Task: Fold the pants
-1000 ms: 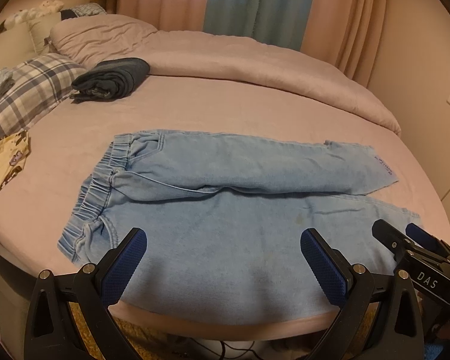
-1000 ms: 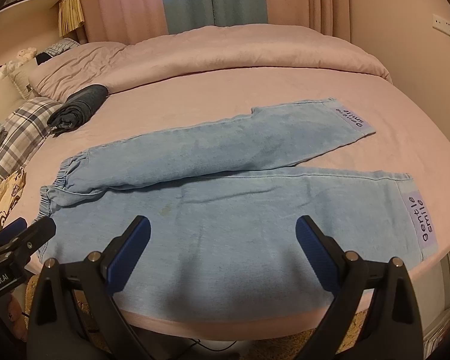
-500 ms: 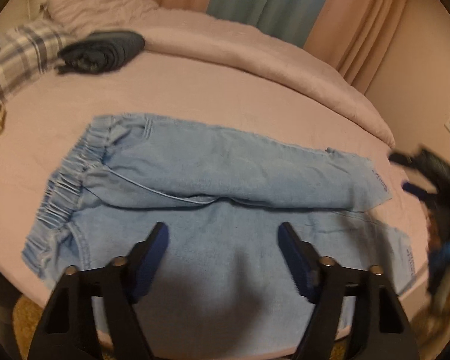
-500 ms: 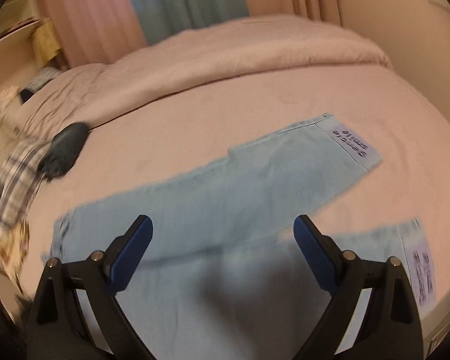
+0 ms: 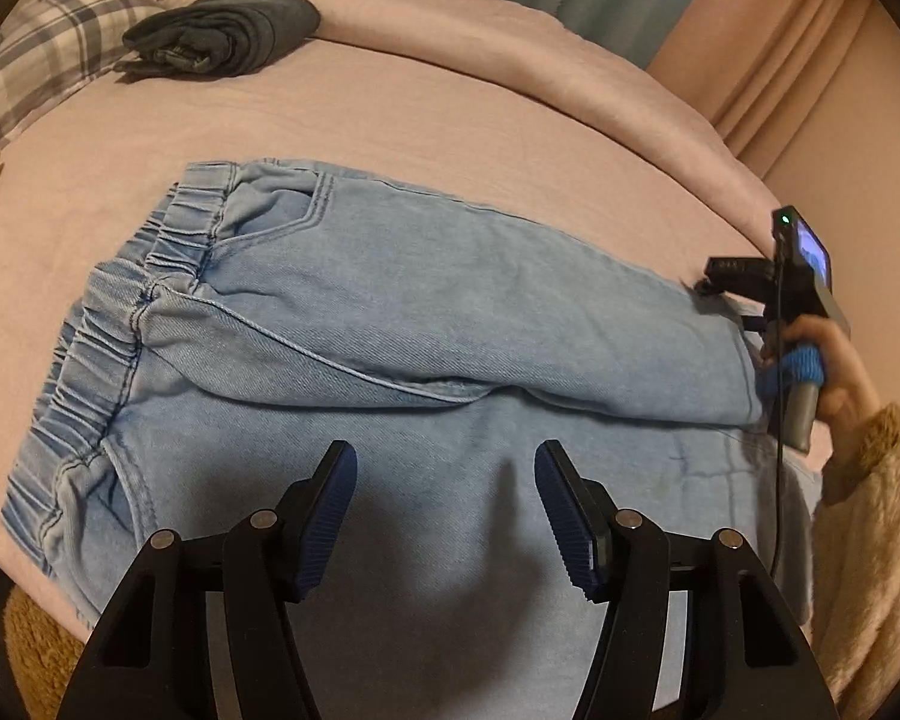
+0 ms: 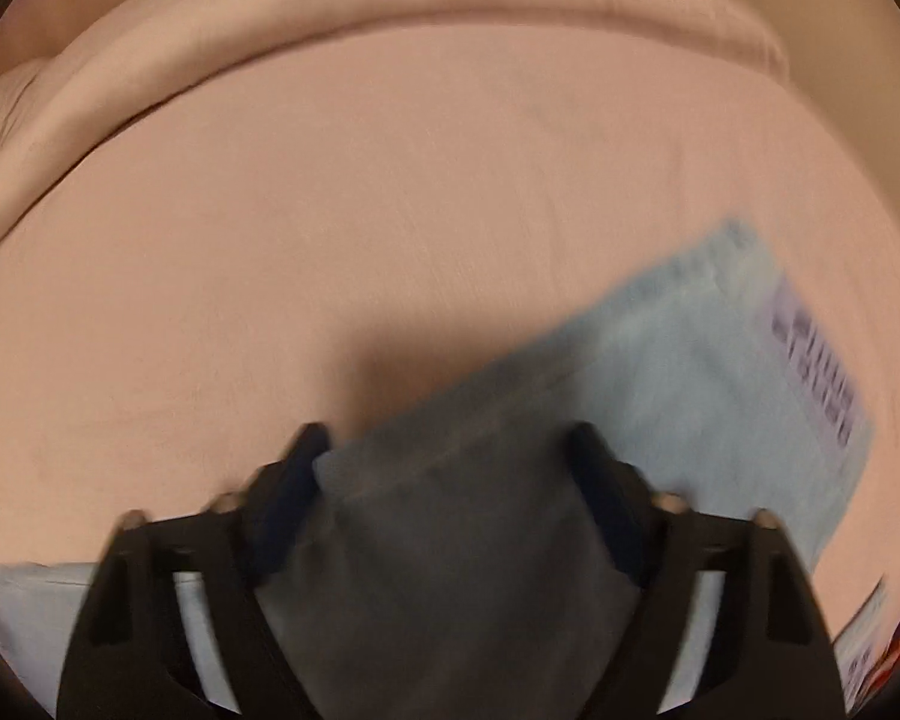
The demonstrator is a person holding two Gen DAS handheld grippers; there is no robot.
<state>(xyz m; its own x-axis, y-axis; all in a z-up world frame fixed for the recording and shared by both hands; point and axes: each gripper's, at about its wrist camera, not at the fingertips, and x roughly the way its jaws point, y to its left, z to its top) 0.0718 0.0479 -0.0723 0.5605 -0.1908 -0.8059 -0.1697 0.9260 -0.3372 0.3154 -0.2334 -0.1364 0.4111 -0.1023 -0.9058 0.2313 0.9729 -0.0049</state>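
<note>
1. Left wrist view: the light blue denim pants with an elastic waistband [image 5: 390,360] lie flat on the pink-sheeted bed [image 5: 450,120], waistband to the left, legs running to the right. The far leg is angled so that it partly overlaps the near one, which leaves one long edge to take up for a lengthwise fold.

2. Same view: the left tongs [image 5: 444,510] hang over the near leg close to the crotch, pointed steeply down. Their blue ribbed pads are about half apart and closing, with nothing gripped; denim lies beneath the gap, not pinched in it. I judge this spot is chosen to take the upper part of the leg.

3. Same view: far right, a person's hand in a fluffy cream sleeve [image 5: 834,384] holds the right tongs [image 5: 744,294] at the far leg's hem end, so the two tools bracket the garment's length.

4. Same view: a rolled dark blue garment [image 5: 228,30] and a plaid pillow [image 5: 42,54] sit well apart at the head of the bed, clear of the work.

5. Right wrist view, blurred by motion: the right tongs are about half apart and closing, with the far leg's edge lying between the pads; no pinch is made out. The printed purple hem label [image 6: 810,372] lies to the right.

6. Judgement: the folding itself is not yet begun; both tools are settling onto grip points.
</note>
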